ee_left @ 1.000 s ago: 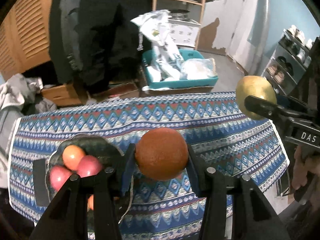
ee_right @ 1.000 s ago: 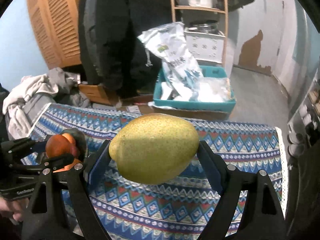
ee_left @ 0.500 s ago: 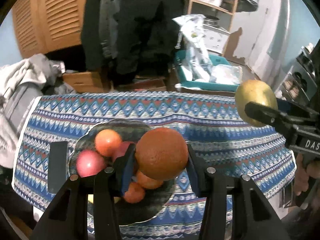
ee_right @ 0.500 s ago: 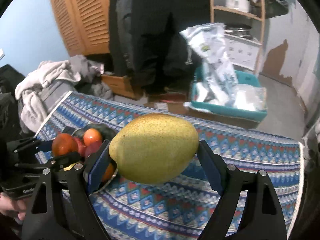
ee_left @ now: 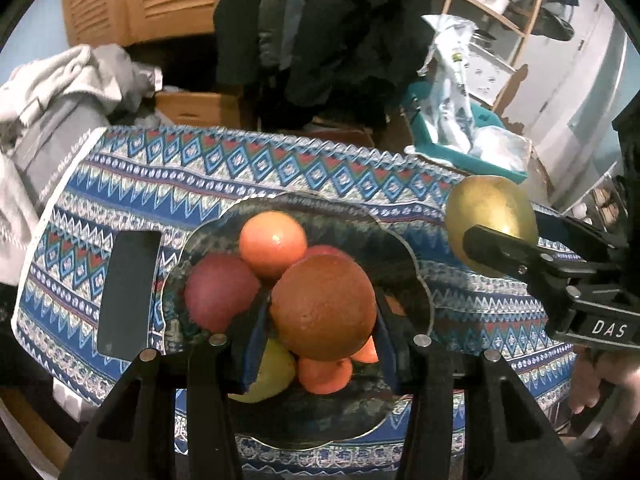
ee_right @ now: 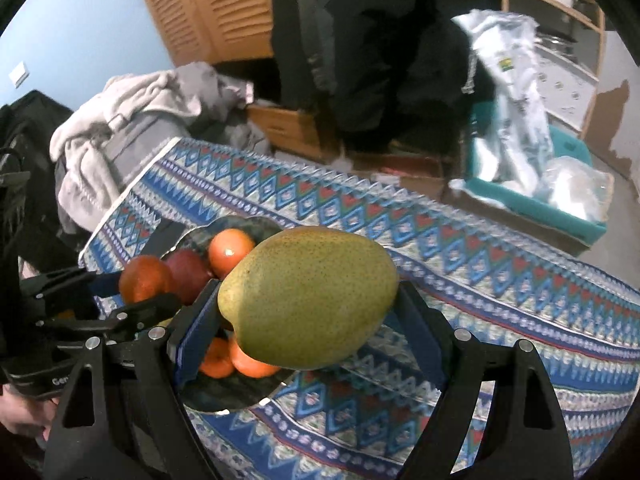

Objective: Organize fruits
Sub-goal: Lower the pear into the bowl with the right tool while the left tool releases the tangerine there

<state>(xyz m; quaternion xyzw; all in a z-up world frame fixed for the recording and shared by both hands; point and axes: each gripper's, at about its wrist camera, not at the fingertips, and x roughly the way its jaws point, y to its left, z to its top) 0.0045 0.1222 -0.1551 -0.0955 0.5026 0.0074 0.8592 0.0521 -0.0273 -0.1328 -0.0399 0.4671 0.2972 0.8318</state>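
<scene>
Both views are dim indoor pictures with a cool cast and visible grain. Light comes from above and in front — small glints sit on top of the orange fruit (ee_left: 273, 239) in the bowl (ee_left: 416, 268) and on its twin in the right wrist view (ee_right: 231, 251). The pear (ee_right: 308, 298) is lit on its upper face and shaded below. The hanging dark clothes (ee_left: 340, 28) lose all detail in shadow. Fisheye distortion bends the patterned tablecloth (ee_left: 248, 168) and the shelf (ee_left: 516, 12) near the edges, and black corners frame each picture. Motion blur softens the plastic bags (ee_right: 516, 92) and the teal crate (ee_right: 568, 212).
</scene>
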